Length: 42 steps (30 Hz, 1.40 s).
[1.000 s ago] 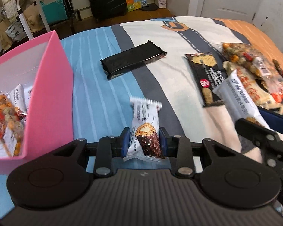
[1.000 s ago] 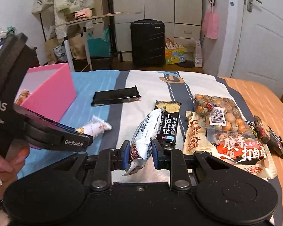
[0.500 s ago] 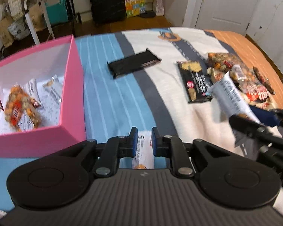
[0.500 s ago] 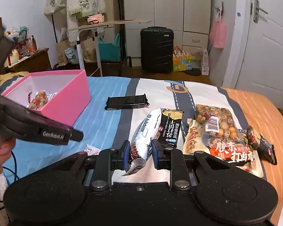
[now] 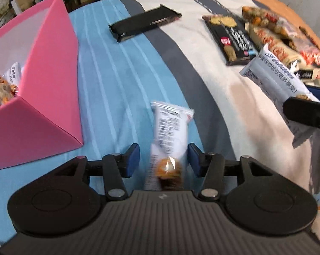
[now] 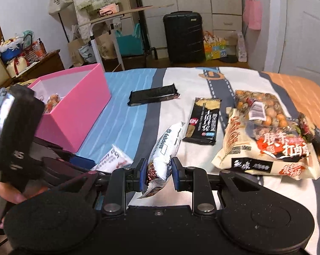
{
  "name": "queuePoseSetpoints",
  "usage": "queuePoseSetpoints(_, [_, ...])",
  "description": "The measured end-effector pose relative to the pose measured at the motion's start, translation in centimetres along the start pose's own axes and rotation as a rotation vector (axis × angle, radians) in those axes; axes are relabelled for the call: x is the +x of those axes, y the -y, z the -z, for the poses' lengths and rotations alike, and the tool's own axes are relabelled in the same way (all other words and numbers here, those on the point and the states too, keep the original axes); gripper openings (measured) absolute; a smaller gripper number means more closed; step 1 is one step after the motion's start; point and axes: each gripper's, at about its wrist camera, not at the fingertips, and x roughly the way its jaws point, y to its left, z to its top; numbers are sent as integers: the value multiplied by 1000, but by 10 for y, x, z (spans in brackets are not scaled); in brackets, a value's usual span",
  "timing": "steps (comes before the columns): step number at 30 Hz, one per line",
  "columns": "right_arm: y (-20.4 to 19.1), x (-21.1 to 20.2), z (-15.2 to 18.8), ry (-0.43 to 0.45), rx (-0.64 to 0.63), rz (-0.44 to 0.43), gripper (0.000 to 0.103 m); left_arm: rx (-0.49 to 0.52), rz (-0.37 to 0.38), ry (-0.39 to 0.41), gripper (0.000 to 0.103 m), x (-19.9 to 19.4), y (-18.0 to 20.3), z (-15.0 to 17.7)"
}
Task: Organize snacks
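Left gripper: jaws apart, small white bar lying between them on the bed, no pad touching.
Right gripper: jaws clamped on white snack pack.
Pink box: on blue stripes, left side, snacks inside.
Black wrapper: flat, beyond both grippers.
Peanut bag: right side, atop other packs.

Pink box, blue-striped sheet, black wrapper.

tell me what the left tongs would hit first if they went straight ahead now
The white snack bar lying between the open left tongs on the blue bedspread. Beyond it, the black packet looks roughly in line, though depth is unclear.
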Motion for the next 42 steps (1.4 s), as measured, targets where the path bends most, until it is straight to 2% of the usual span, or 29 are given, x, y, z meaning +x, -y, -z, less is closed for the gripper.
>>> queuePoseSetpoints(2, [0,5,3,-23,13,-13,28,5,2,3,40,-2,1,1])
queuePoseSetpoints(3, [0,8,5,-34,20,-18,28,4,13,-2,30,-3,1,1])
queuePoseSetpoints(6, [-1,13,10,-61,30,-28,28,0,23,-7,25,-8,1,1])
queuePoseSetpoints(17, [-22,11,11,-90,-73,-40,28,-6,15,-15,24,-37,-1,6])
queuePoseSetpoints(24, [-42,-17,-3,-70,-211,-29,28,-20,33,22,24,-77,-13,8])
queuePoseSetpoints(29, [-60,-40,-23,-69,-340,-22,28,-44,18,35,24,-108,-29,5])
queuePoseSetpoints(35, [-85,-59,-46,12,-426,-92,28,-95,20,89,24,-150,-62,2])
queuePoseSetpoints(42, [-112,-44,-71,149,-410,-248,28,-191,-81,167,24,-182,-120,-2])
